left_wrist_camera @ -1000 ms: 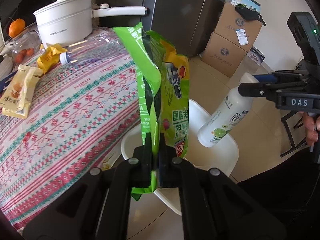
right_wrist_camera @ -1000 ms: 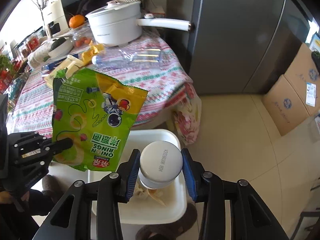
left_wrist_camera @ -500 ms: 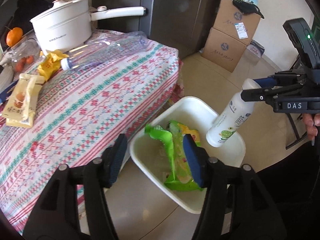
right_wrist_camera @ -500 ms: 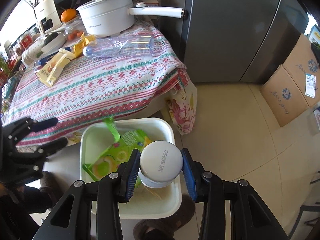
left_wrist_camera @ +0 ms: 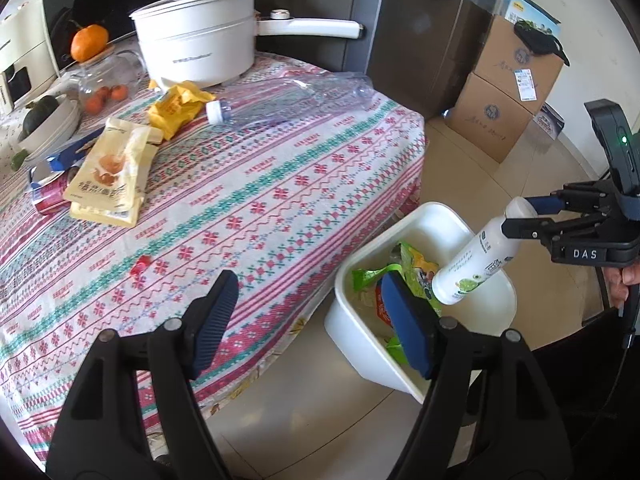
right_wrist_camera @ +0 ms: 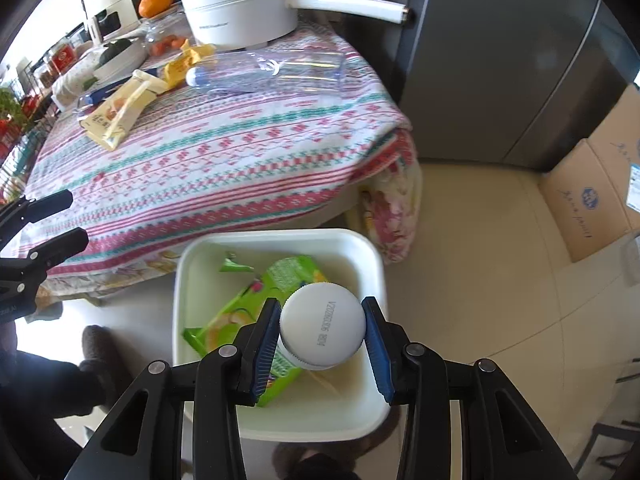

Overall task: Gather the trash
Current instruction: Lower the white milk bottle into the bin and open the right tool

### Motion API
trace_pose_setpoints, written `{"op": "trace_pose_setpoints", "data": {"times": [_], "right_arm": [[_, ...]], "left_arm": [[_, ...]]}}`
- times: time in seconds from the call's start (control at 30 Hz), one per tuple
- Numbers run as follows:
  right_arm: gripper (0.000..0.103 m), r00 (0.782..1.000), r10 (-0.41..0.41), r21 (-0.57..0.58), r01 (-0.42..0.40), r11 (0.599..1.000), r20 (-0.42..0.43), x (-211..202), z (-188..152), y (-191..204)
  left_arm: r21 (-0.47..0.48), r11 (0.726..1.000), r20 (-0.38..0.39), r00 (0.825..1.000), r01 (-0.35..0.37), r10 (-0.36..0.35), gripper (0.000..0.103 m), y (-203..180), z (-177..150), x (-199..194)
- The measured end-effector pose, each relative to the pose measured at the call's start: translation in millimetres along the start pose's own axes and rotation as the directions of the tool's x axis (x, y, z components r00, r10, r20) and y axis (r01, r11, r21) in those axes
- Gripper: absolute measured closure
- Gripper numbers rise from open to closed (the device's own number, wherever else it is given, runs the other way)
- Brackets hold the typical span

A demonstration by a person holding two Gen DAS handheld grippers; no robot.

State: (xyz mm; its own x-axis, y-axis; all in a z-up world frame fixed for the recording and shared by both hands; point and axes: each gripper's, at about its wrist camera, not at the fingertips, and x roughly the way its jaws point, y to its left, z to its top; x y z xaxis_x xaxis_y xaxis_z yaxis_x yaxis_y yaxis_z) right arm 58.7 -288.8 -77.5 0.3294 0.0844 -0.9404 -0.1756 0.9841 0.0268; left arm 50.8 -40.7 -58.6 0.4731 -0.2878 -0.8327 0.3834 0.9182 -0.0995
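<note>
A second ago my left gripper [left_wrist_camera: 306, 320] pinched the green "ONION RINGS" snack bag [right_wrist_camera: 256, 312] above the white bin [right_wrist_camera: 372, 264]; its jaws have just been opening, now stand wide and empty over the table edge, and the bag lies inside the bin. My right gripper [right_wrist_camera: 322, 334] clamps the white drink bottle [left_wrist_camera: 476, 260] by its cap, tilted neck-up over the bin's right side. Readable: "DAS" on the right gripper's body, a printed code on the cap I can't fully make out; the clear plastic bottle [left_wrist_camera: 288, 98] and yellow wrappers [left_wrist_camera: 112, 168] lie far-left on the patterned tablecloth [left_wrist_camera: 240, 208].
</note>
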Motion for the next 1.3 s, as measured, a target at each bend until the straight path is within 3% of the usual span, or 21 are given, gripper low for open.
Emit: {"op": "trace_pose_setpoints", "data": {"times": [0.17, 0.47, 0.67, 0.77, 0.9, 1.3], "right_arm": [[0.061, 0.999, 0.034, -0.013, -0.034, 0.999, 0.004, 1, 9, 16], [0.061, 0.989, 0.096, -0.056, -0.091, 0.994, 0.11, -20, 28, 57], [0.061, 0.994, 0.078, -0.111, -0.069, 0.991, 0.075, -5, 37, 82], [0.06, 0.996, 0.074, -0.108, -0.069, 0.992, 0.046, 2, 38, 86], [0.038, 0.995, 0.084, -0.062, -0.08, 0.995, 0.062, -1, 40, 81], [0.032, 0.992, 0.118, -0.012, -0.118, 0.993, 0.053, -8, 48, 78]], "left_arm": [[-0.029, 1.0, 0.004, 1.0, -0.012, 0.012, 0.028, 14, -2, -5], [-0.044, 0.999, 0.019, 0.999, -0.03, 0.031, 0.028, 31, -4, -14], [-0.066, 0.997, 0.009, 0.999, -0.05, 0.051, 0.028, 46, -7, -17], [-0.084, 0.994, 0.007, 0.998, -0.066, 0.067, 0.021, 56, -8, -20], [-0.111, 0.99, 0.001, 0.996, -0.091, 0.092, 0.02, 70, -8, -23], [-0.207, 0.964, 0.001, 0.986, -0.166, 0.169, 0.012, 122, -3, -35]]}}
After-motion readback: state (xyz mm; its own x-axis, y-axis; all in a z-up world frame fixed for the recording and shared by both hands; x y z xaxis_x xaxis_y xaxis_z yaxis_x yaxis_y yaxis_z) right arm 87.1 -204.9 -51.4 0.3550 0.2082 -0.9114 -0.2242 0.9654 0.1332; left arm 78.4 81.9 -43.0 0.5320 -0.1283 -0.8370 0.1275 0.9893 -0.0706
